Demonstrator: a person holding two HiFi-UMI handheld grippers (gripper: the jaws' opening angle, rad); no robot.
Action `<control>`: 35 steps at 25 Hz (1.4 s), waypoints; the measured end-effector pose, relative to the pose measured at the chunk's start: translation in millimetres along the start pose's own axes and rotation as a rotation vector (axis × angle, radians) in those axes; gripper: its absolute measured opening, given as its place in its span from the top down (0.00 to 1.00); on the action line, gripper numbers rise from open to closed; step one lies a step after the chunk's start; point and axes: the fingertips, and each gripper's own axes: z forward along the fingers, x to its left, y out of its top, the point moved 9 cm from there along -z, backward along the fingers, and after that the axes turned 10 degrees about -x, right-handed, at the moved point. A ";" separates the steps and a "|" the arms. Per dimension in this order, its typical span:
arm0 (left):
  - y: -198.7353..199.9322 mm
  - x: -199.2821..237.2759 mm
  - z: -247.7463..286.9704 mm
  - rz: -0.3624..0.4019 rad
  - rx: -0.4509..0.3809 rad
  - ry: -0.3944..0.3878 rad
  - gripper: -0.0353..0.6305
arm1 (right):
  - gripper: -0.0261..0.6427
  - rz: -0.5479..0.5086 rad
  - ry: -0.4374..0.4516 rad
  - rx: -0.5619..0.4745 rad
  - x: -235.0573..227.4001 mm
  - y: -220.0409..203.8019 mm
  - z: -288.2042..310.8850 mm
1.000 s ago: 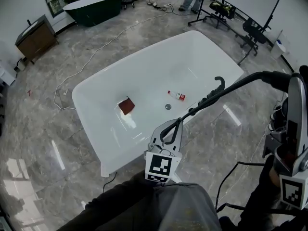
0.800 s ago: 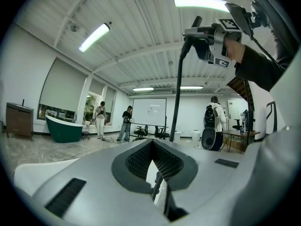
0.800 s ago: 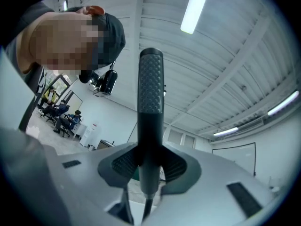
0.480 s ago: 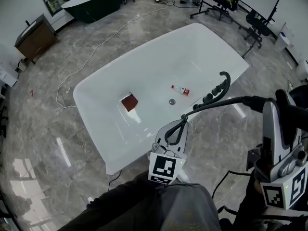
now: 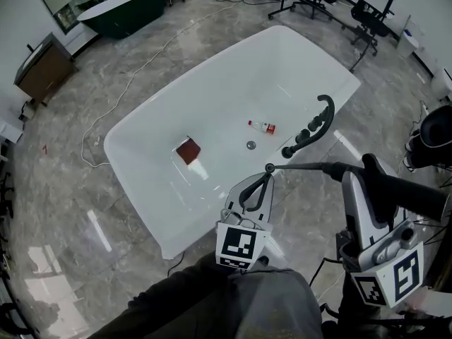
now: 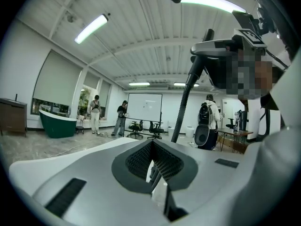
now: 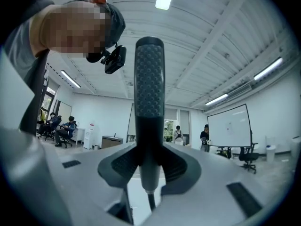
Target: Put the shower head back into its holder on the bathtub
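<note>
Head view: right gripper [image 7: 149,163] is clamping the shower head [image 7: 149,79] just beside the bathtub [image 5: 134,196] rim, left gripper [image 6: 153,159] pinched closed, and next it's probably needing lowering into the black holder fixture [image 5: 314,127].

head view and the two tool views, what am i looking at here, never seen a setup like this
No robot: a person holds a two-jaw tool in each hand. The head view looks down from their head at a white bathtub; the other two cameras ride on the tools. In the tub lie a small bottle and a reddish-brown square. A black curved fixture stands on its rim. The right tool grips the black shower head. The left tool has its jaws together, the hose beside their tips.
</note>
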 end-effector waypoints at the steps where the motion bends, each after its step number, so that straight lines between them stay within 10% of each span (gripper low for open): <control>1: -0.8 0.1 1.0 0.000 0.002 -0.004 0.94 | 0.76 0.005 -0.003 0.007 0.1 -3.6 -0.4; 35: -16.8 10.5 33.6 -0.030 0.049 0.024 0.94 | 0.76 0.103 0.030 0.101 -37.7 -65.4 13.3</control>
